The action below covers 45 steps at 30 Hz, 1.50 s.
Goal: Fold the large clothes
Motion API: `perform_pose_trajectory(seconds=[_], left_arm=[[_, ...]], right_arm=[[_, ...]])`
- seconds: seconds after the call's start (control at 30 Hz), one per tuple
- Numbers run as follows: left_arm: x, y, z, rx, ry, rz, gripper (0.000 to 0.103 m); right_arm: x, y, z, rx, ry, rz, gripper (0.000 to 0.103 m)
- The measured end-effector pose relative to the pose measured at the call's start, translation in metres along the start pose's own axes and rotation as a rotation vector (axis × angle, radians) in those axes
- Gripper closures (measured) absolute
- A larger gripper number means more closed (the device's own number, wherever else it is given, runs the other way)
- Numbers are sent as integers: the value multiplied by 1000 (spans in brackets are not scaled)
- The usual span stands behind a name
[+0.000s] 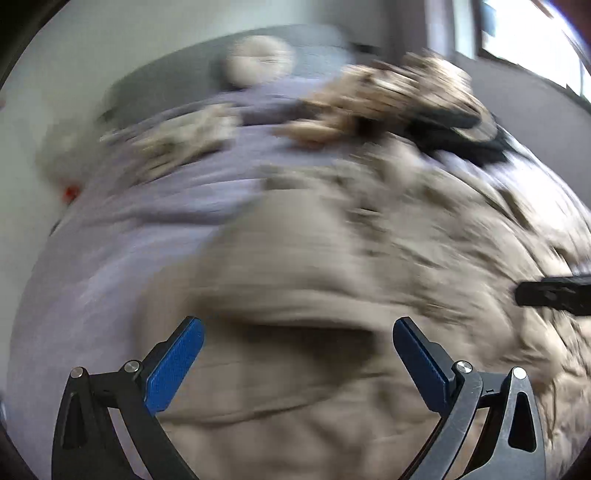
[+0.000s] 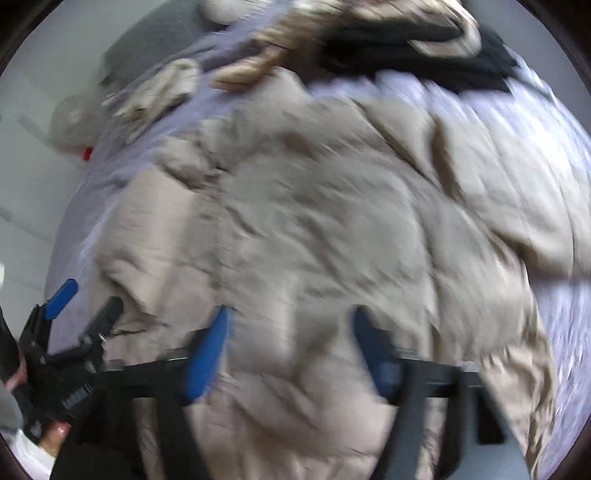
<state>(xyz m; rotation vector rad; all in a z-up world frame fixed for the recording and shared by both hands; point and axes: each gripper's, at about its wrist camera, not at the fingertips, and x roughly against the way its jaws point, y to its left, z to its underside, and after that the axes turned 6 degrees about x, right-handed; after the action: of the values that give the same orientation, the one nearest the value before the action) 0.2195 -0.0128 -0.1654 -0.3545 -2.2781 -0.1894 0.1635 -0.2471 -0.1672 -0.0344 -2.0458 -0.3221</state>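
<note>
The beige padded coat lies spread and rumpled across the middle of the bed, on its lilac sheet, with its bulk reaching toward the near edge where you stand. Both tongs hang above it with nothing in them: your left gripper has its blue pads stretched wide over a thick fold near the coat's left side, and your right gripper stands open over the quilted middle, no cloth between the pads. In the right wrist view the left gripper shows at the coat's left border, close to the sheet.

The pictures are blurred, so the seams and the sleeve ends are hard to read; slow down before you commit. The step in hand looks like choosing new hold points for the next fold. Pick an edge, not the puffy middle, and pinch through one layer's hem so the padding does not slip out. Keep both holds on the same side so that the fold comes over straight.

Toward the far edge lie a fur-trimmed garment and a dark garment; keep the fold short of them.
</note>
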Motion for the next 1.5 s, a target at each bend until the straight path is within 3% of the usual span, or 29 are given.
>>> perform_pose_trajectory(seconds=[0.13, 0.23, 0.33, 0.4, 0.47, 0.5, 0.53, 0.57, 0.6, 0.67, 0.77, 0.83, 0.9, 1.03, 1.1, 1.23, 1.27, 1.3, 1.33, 1.37, 1.4, 1.43, 1.5], left_arm=[[-22, 83, 10, 224, 94, -161, 0], [-46, 112, 29, 271, 174, -258, 0], [-57, 128, 44, 334, 214, -251, 0], [-59, 135, 49, 389, 217, -228, 0], [-62, 133, 52, 386, 221, -231, 0], [-62, 130, 52, 376, 219, -236, 0], [-64, 129, 51, 366, 218, -240, 0], [-64, 127, 51, 354, 215, -244, 0], [-65, 126, 49, 350, 215, -243, 0], [-67, 126, 49, 350, 217, -233, 0], [-67, 131, 48, 346, 222, -216, 0], [-67, 130, 46, 327, 229, -215, 0], [-61, 134, 38, 338, 225, -169, 0], [-60, 171, 6, 458, 198, -27, 0], [-74, 190, -8, 514, 232, 44, 0], [-127, 217, -22, 654, 342, 184, 1], [-136, 219, -23, 684, 362, 222, 9], [-144, 219, -24, 716, 373, 253, 18], [-150, 219, -26, 746, 375, 287, 42], [-151, 217, -28, 764, 363, 331, 73], [-150, 213, -29, 768, 352, 358, 83], [-144, 209, -33, 749, 327, 351, 84], [-120, 191, -44, 587, 240, 267, 84]], right_arm=[[-4, 73, -17, 249, -60, 6, 23], [-20, 132, -15, 467, -68, 67, 23], [-47, 178, -6, 669, -62, 136, 23], [-71, 200, -3, 787, -72, 238, 23], [-94, 210, -3, 854, -66, 330, 23], [-103, 211, -6, 860, -70, 363, 29], [-104, 210, -9, 848, -82, 379, 40], [-102, 205, -14, 807, -97, 395, 76], [-94, 190, -24, 709, -120, 400, 86], [-75, 156, -38, 513, -142, 357, 86], [-62, 82, -47, 160, -91, 186, 85], [-61, 41, -43, -14, -42, 122, 78], [-62, 7, -33, -154, 8, 55, 63], [-47, -39, -26, -304, -2, -70, 57], [-44, -49, -26, -333, -13, -151, 36], [-59, -58, -29, -441, 0, -275, 36], [-62, -57, -32, -448, -1, -284, 37], [-67, -58, -37, -445, 0, -285, 51], [-70, -56, -38, -436, 8, -283, 63], [-69, -48, -32, -423, 27, -280, 87], [-74, -44, -33, -410, 48, -287, 89], [-73, -42, -31, -397, 44, -289, 90], [-66, -29, -31, -304, 20, -236, 91]])
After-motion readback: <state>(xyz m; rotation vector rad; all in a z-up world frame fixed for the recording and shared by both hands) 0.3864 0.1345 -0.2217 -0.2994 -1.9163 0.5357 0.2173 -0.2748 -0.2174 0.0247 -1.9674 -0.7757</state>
